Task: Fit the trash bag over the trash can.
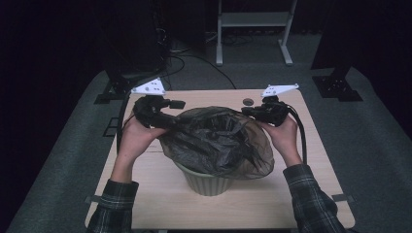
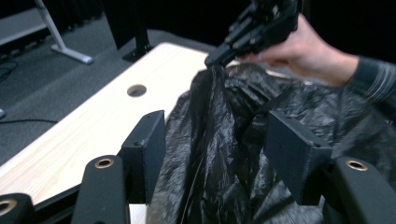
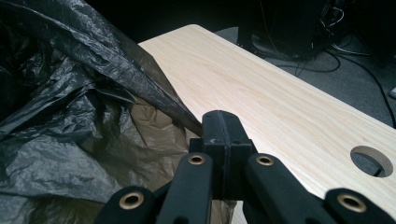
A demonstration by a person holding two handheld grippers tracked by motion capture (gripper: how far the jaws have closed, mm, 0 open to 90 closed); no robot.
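Note:
A black plastic bag [image 1: 218,141] lines a pale ribbed bin [image 1: 206,183] at the middle of the wooden table [image 1: 160,204], its edges billowing above the rim. My right gripper [image 1: 245,111] pinches the bag's right far edge, and in the right gripper view the jaws [image 3: 223,128] are pressed together on a taut fold of the bag [image 3: 70,116]. At the bag's left edge my left gripper [image 1: 175,112] has its jaws [image 2: 215,135] apart. The bag [image 2: 224,177] sits between and beyond them, and the pads do not press on it. My right gripper [image 2: 215,58] also shows there, holding the film up.
A round cable hole [image 1: 248,102] sits near the table's far edge, close to my right gripper. Beyond the table are grey carpet, loose cables [image 1: 194,58] and a white metal frame [image 1: 255,19]. Bare wood lies in front of the bin and to both sides.

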